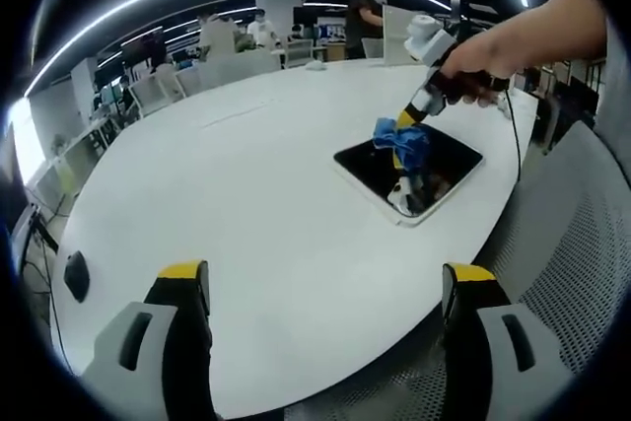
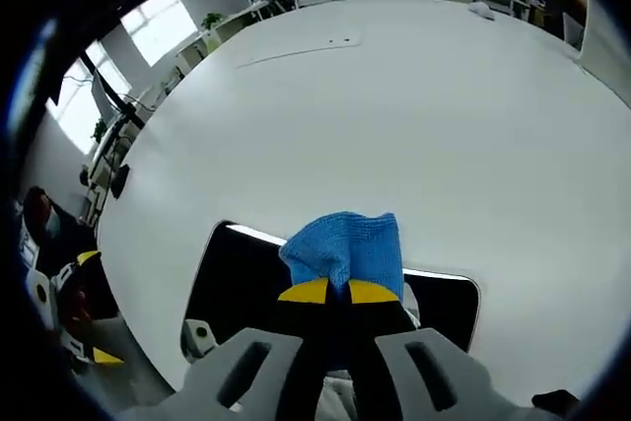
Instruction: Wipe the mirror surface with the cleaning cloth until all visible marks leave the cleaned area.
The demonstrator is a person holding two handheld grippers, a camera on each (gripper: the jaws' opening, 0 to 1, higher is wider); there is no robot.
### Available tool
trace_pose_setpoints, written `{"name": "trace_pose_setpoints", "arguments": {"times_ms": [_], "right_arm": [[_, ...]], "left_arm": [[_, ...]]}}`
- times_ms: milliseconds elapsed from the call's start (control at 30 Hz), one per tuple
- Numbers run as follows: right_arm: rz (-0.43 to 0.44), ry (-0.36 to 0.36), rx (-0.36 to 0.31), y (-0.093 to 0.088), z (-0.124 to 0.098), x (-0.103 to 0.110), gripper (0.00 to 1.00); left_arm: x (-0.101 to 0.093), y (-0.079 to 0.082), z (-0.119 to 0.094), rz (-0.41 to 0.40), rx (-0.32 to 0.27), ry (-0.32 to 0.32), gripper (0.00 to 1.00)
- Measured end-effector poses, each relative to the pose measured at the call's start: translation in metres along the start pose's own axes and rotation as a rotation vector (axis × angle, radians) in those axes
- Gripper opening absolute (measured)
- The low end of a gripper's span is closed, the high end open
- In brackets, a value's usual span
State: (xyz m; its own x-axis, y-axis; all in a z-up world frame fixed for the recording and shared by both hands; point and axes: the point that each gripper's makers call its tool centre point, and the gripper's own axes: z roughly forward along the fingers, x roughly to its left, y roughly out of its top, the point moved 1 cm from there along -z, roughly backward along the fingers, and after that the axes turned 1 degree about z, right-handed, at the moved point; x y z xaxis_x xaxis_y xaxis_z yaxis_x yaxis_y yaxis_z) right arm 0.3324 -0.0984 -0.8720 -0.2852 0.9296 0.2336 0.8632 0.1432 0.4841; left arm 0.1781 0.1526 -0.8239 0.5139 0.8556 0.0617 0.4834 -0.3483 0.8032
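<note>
— Right gripper (image 2: 340,293) is clenched on the blue cloth (image 2: 345,248), pressing it onto the mirror (image 2: 237,278) near the table (image 1: 256,175) edge.
— Left gripper (image 1: 325,288) hangs released; marks hard to see, maybe the mirror slides off

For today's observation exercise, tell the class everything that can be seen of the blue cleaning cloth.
The cleaning cloth is bright blue with a fine knitted or terry-like texture, soft and bunched into a crumpled wad. The right tongs are shut on it, yellow tips pinching its lower edge. It is pressed down onto the dark, glossy mirror, which lies flat on the white table. In the left gripper view it sits near the mirror's middle, under the person's hand.
</note>
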Motion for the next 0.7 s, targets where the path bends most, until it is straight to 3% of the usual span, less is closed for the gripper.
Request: {"name": "trace_pose_setpoints", "arguments": {"times_ms": [167, 700], "right_arm": [[0.002, -0.012, 0.002, 0.0, -0.002, -0.003, 0.0], [0.049, -0.069, -0.007, -0.011, -0.024, -0.042, 0.0]], "left_arm": [[-0.001, 0.0, 0.0, 0.004, 0.006, -0.004, 0.99], [-0.004, 0.0, -0.001, 0.004, 0.011, -0.019, 0.99]]}}
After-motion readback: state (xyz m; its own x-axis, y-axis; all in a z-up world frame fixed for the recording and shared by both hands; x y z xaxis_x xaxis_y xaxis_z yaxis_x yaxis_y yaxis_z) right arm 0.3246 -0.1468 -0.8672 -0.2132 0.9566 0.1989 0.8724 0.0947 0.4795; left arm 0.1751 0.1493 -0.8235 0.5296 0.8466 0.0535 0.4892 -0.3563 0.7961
